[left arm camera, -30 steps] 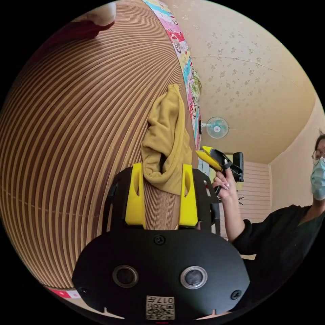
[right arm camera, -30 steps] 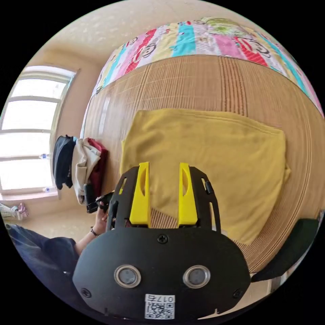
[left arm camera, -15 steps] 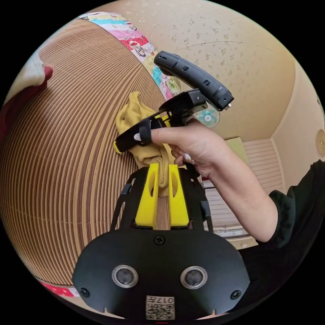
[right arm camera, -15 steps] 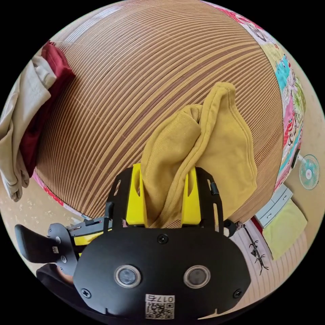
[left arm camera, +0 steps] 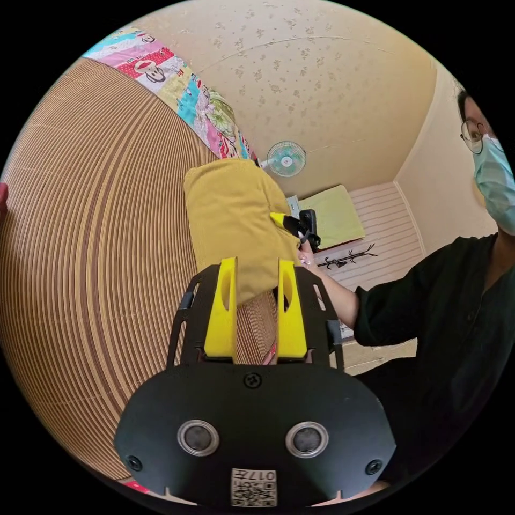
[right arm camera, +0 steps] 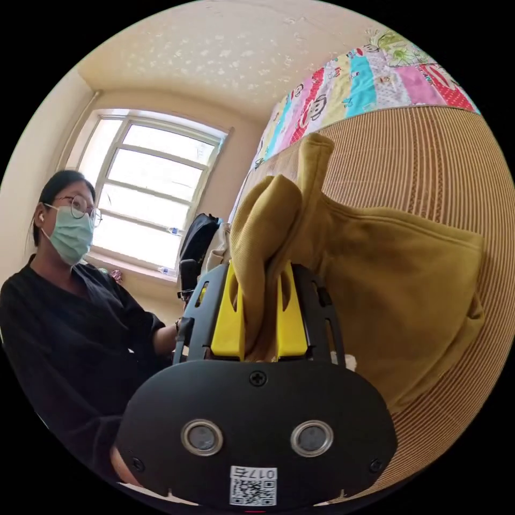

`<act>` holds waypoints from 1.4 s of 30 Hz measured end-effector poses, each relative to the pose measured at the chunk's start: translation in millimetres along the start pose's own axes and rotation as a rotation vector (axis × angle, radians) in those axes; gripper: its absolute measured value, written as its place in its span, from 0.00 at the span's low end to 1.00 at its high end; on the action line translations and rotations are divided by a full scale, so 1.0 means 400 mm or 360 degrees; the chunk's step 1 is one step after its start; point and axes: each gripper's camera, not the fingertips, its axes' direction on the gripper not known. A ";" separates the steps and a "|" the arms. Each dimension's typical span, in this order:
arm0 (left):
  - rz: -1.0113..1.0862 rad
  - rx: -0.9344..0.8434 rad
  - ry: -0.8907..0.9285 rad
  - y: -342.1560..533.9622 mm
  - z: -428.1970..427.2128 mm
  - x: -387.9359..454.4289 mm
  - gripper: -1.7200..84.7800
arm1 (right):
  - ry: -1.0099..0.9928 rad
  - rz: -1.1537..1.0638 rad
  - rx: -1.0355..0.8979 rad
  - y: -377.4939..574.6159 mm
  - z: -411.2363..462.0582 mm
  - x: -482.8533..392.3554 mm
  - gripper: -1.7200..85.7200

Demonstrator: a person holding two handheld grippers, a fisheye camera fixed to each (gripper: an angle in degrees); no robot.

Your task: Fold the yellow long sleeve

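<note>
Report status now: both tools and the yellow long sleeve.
Left tool open, empty, near the shirt's edge. Right tool shut on the yellow long sleeve, bunched fold raised off the striped mat. Nothing in the way.

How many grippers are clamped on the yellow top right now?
1. The right gripper pinches a bunched fold of the yellow long-sleeve top on the striped woven mat. The left gripper is open beside the top's edge, holding nothing.

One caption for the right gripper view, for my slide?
Right gripper shut on a bunched edge of the yellow long sleeve above the striped mat.
</note>
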 end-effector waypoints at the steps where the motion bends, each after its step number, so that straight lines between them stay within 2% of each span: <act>1: -0.0008 -0.0015 0.0007 -0.005 0.018 -0.007 0.16 | 0.0020 -0.0040 0.0045 0.049 -0.069 0.030 0.14; 4: -0.0059 -0.0059 -0.0055 -0.027 0.113 -0.038 0.16 | 0.0139 -0.0051 0.0080 0.179 -0.204 0.129 0.14; 7: -0.0113 -0.0146 -0.0115 -0.054 0.224 -0.068 0.17 | 0.0245 0.0211 0.0018 0.290 -0.281 0.267 0.14; 9: -0.0200 -0.0122 -0.0170 -0.073 0.281 -0.096 0.18 | 0.0138 0.0330 0.0035 0.330 -0.320 0.319 0.15; 11: -0.0237 -0.0033 -0.0215 -0.088 0.300 -0.107 0.19 | 0.0098 0.0388 0.0242 0.371 -0.393 0.320 0.17; 14: -0.0247 -0.0068 -0.0243 -0.135 0.357 -0.126 0.21 | 0.0165 0.0424 0.0492 0.421 -0.473 0.289 0.21; 17: -0.0248 -0.0151 -0.0283 -0.189 0.431 -0.149 0.22 | 0.0163 0.0514 0.0388 0.429 -0.459 0.306 0.25; 19: -0.0264 -0.0215 -0.0262 -0.221 0.481 -0.167 0.22 | 0.0027 0.0516 0.0341 0.425 -0.431 0.327 0.27; 20: -0.0290 -0.0306 -0.0223 -0.239 0.525 -0.182 0.22 | -0.0118 0.0520 0.0349 0.420 -0.411 0.341 0.26; 22: -0.0360 -0.0508 -0.0206 -0.251 0.601 -0.205 0.20 | -0.0207 0.0524 0.0313 0.401 -0.379 0.349 0.25; 25: -0.0363 -0.0492 -0.0282 -0.249 0.643 -0.191 0.18 | -0.0103 0.0563 0.0261 0.379 -0.356 0.336 0.20; 28: -0.0372 -0.0506 -0.0201 -0.232 0.669 -0.156 0.15 | -0.0261 0.0540 0.0244 0.385 -0.358 0.311 0.18; 30: -0.0359 -0.0513 -0.0096 -0.210 0.696 -0.088 0.15 | -0.0310 0.0488 0.0235 0.404 -0.378 0.268 0.17; 34: -0.0254 -0.0599 -0.0034 -0.167 0.813 0.102 0.15 | -0.0163 0.0385 0.0182 0.478 -0.522 0.107 0.16; 40: 0.0044 -0.0736 0.0258 -0.080 1.195 0.443 0.15 | 0.0195 0.0339 0.0213 0.628 -0.901 -0.107 0.16; 42: 0.0144 -0.0812 0.0341 -0.050 1.386 0.546 0.15 | 0.0339 0.0357 0.0214 0.673 -1.003 -0.150 0.16</act>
